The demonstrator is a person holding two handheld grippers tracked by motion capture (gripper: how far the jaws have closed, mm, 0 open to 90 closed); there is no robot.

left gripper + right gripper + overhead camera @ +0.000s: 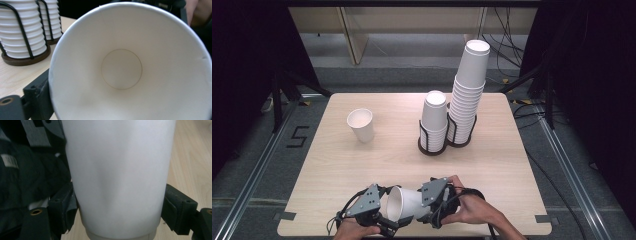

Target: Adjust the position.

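Note:
A white paper cup (409,200) lies on its side in the air above the table's front edge, mouth to the left. My right gripper (424,205) is shut on it near its base. In the right gripper view both pads (63,207) press the cup (117,170) wall from either side. My left gripper (388,212) faces the cup's mouth. In the left gripper view the cup's inside (121,68) looks straight at the camera. One finger (37,97) stands just outside the rim at lower left, and the other is hidden behind the cup.
On the wooden table (362,165) a single upright cup (361,124) stands at mid left. Two stacks of upside-down cups sit in black wire holders at the back: a short one (434,120) and a tall one (468,95). The holders (22,30) are close by.

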